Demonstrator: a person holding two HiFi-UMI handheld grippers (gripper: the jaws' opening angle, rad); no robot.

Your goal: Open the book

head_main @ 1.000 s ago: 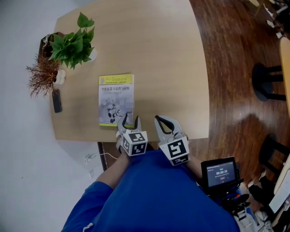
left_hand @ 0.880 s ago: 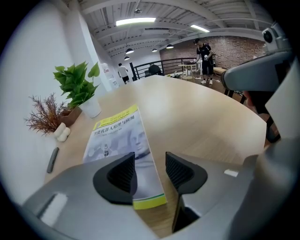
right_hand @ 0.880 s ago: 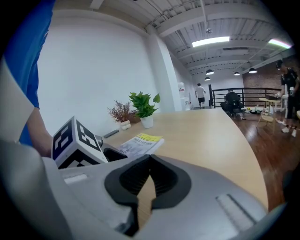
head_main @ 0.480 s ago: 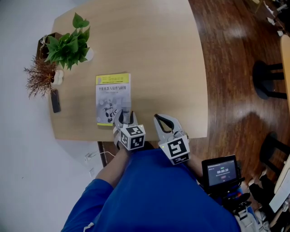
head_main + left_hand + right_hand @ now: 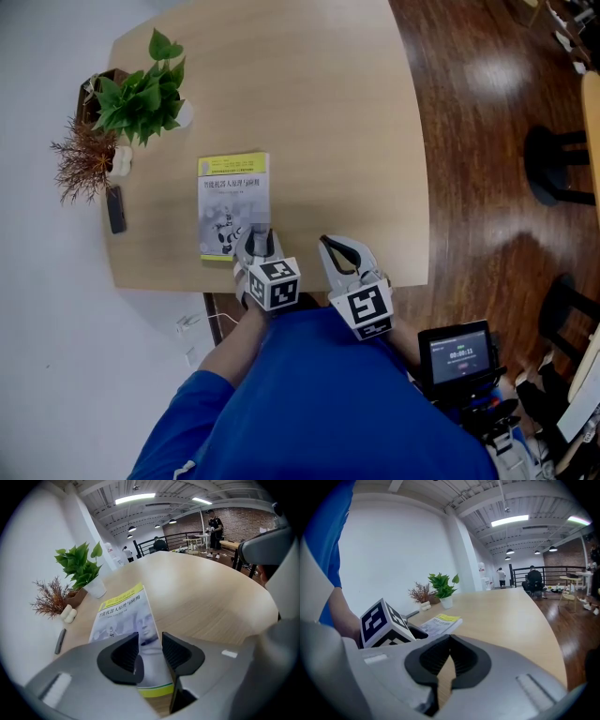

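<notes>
Left gripper jaws, just closing, stand apart over the near right corner of the grey-and-yellow paper book, not squeezing it. Right gripper is pinched together, empty.

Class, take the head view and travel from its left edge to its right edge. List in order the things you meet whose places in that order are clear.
black pen → book → right gripper → small screen

blue top; grey left gripper, right gripper; black ribbed fingers; square-marker cubes.
</notes>
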